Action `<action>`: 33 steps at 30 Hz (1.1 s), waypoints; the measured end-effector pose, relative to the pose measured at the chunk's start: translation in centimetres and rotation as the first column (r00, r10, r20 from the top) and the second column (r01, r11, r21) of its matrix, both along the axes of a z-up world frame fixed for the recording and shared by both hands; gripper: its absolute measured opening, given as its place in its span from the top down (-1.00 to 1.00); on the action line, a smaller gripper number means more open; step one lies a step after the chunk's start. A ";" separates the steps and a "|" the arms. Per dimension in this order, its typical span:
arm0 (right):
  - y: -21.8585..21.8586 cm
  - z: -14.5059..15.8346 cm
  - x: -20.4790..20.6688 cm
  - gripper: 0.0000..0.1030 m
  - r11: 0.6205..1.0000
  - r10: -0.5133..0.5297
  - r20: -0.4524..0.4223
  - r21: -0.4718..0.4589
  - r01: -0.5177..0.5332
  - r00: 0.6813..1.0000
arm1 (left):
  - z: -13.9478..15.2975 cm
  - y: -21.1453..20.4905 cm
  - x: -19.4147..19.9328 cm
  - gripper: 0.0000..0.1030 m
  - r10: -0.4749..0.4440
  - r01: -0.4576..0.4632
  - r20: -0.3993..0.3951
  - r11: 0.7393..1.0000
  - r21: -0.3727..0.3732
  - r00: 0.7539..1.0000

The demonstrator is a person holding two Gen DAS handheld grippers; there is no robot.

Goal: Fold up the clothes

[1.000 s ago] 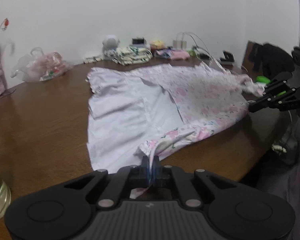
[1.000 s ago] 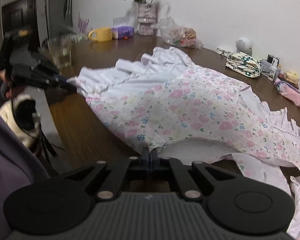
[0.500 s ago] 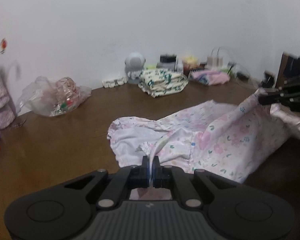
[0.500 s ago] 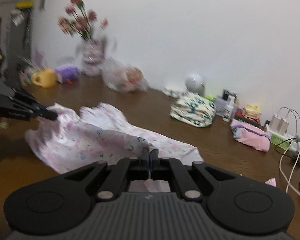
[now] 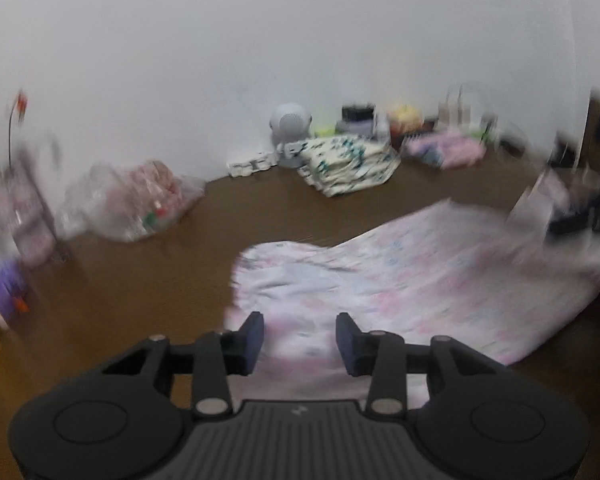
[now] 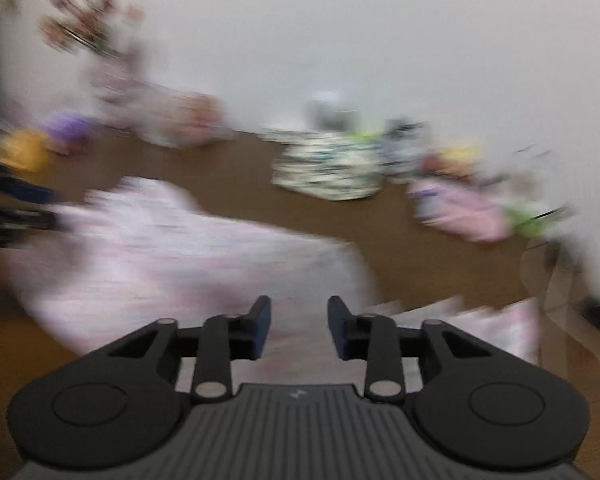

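Left gripper [image 5: 299,334]: jaws just opened, standing apart, nothing pinched; pink floral garment [image 5: 400,280] lying under and ahead of the tips. Right gripper [image 6: 299,322]: same, jaws just opened, gap clear, fabric below, not held. Garment doubled over, flat on brown table [image 5: 140,280], running from left tips toward the right. Beyond it near the wall: folded patterned clothes [image 5: 348,166], clear plastic bag [image 5: 132,204], small white round device [image 5: 290,124]. Both views motion-blurred.

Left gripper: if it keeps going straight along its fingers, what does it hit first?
Probably the pink floral garment lying just ahead of the open left gripper; blur leaves depth unclear.
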State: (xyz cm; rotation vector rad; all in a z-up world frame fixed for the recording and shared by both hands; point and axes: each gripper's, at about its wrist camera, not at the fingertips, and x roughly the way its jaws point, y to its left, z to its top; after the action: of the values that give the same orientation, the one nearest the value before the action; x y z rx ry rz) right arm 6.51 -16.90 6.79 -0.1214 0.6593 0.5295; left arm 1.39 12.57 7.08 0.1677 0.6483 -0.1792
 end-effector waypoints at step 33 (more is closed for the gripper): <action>-1.5 -1.2 -8.7 0.43 0.997 0.016 -0.050 -0.072 -0.020 0.999 | -4.0 -2.2 -9.6 0.05 0.011 -0.016 -0.117 0.999 -0.045 0.993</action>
State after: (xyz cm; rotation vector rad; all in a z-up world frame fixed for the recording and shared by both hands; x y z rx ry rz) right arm -2.19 -18.35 5.56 -0.1826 0.7258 0.5274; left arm -8.25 10.40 3.10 0.1091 0.7605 -0.1919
